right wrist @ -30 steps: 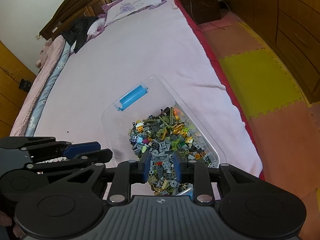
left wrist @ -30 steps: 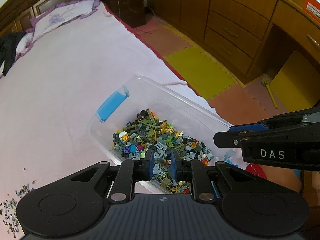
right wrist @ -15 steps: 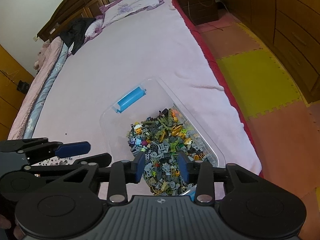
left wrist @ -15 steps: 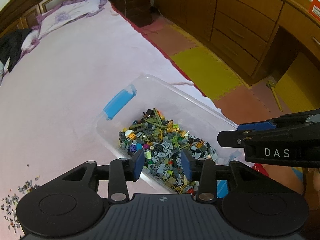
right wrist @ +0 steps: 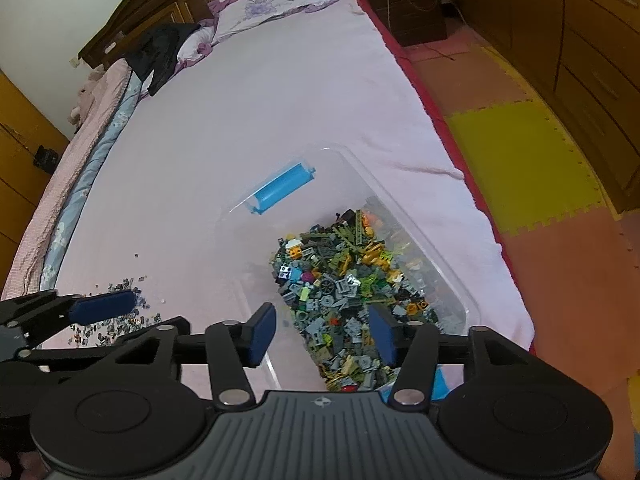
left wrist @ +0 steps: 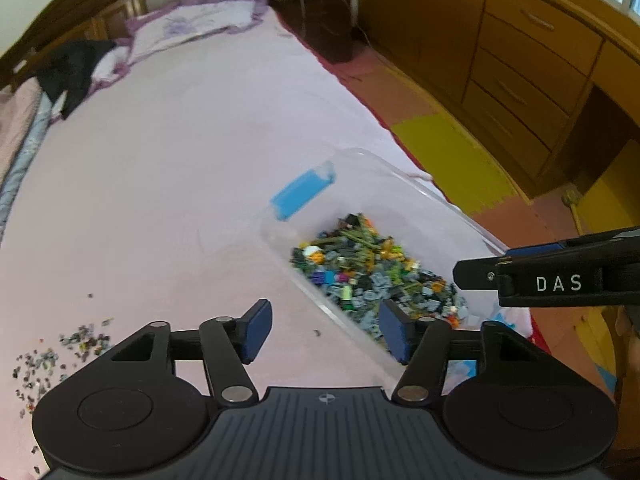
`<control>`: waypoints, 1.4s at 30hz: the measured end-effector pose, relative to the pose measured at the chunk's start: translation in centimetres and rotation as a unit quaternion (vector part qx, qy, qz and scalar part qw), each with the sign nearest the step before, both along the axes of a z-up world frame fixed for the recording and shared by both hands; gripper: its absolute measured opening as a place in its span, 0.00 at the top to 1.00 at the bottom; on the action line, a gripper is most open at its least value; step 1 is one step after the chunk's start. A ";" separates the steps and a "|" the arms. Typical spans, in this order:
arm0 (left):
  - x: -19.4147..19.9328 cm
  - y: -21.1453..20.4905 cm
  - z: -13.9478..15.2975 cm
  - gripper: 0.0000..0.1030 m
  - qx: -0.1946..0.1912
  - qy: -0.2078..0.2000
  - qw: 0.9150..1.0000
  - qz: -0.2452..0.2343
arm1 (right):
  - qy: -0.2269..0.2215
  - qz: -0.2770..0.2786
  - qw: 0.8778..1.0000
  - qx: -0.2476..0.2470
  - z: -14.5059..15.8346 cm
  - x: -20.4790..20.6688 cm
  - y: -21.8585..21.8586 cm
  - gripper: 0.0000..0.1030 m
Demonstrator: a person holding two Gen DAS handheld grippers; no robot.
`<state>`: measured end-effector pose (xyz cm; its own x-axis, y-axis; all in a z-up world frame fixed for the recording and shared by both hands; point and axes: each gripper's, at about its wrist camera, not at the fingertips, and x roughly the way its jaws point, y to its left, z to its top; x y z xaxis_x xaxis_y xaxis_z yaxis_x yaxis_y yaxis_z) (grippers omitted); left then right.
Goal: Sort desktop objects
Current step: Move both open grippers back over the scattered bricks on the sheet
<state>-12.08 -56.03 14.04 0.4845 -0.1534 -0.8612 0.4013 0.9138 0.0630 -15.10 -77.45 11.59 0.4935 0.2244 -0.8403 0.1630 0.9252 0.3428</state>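
A clear plastic bin (right wrist: 400, 204) with a blue latch handle (right wrist: 282, 188) sits on the pink bed and holds a heap of small mixed toy bricks (right wrist: 340, 280). It also shows in the left wrist view (left wrist: 420, 196), with its brick heap (left wrist: 372, 272). A scatter of loose small bricks (left wrist: 52, 356) lies on the sheet to the left, also seen in the right wrist view (right wrist: 116, 316). My left gripper (left wrist: 324, 332) is open and empty above the bin's near left wall. My right gripper (right wrist: 322, 334) is open and empty over the heap's near end.
The pink bed sheet (right wrist: 260, 92) stretches away to a pillow (right wrist: 280, 0) and dark clothing (right wrist: 160, 52). The bed's edge runs along the right, with foam floor mats (right wrist: 520, 160) and wooden drawers (left wrist: 520, 60) beyond.
Both grippers opened from nearly shut to wide. The left gripper swung left, so the bin moved rightward in its view and the loose bricks came further in.
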 end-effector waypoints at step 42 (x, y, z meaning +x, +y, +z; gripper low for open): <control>-8.9 47.4 3.7 0.29 0.021 -0.008 0.920 0.391 | -0.046 0.331 0.941 -0.058 4.1 2.3 48.2 0.21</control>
<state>-20.94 -8.58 17.73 0.4452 0.2806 -0.8503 -0.3784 0.9196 0.1054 -12.79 -29.20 15.71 0.3496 0.4182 -0.8384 -0.4876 0.8453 0.2183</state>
